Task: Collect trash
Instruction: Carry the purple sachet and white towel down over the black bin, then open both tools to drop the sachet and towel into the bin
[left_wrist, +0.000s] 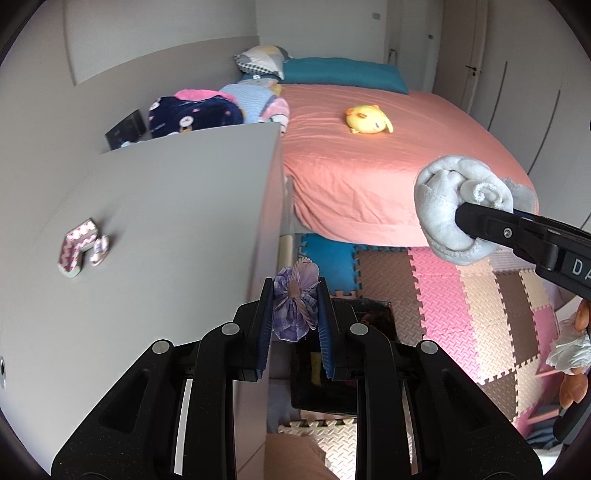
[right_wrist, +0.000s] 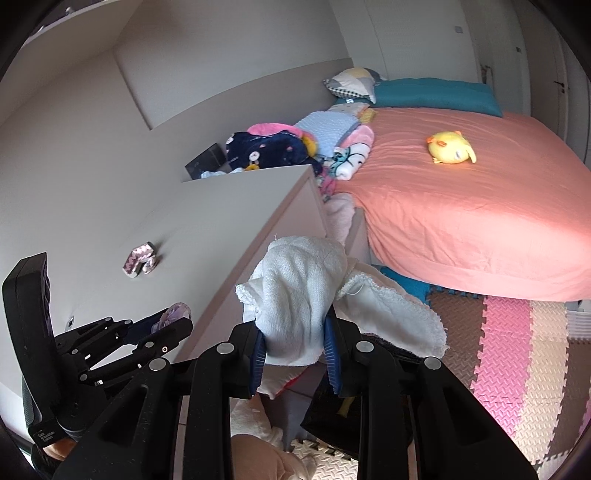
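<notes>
Right tool (right_wrist: 295, 350) grips a white cloth (right_wrist: 295, 295) — left tool (right_wrist: 162, 325) pinches purple scrap (right_wrist: 175, 312)

The left gripper (left_wrist: 295, 306) is reaching forward with its blue-padded jaws pressing in on a crumpled purple wrapper (left_wrist: 295, 310). The right gripper (right_wrist: 295, 347) is pointing the same way just to its right, jaws pinching a white cloth (right_wrist: 295, 291), both held aloft, side by side and apart.

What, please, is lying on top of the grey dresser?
On the dresser top lie a small pink-patterned block and a smaller piece touching it. At its far end, a dark box is partly hidden behind its edge.
</notes>
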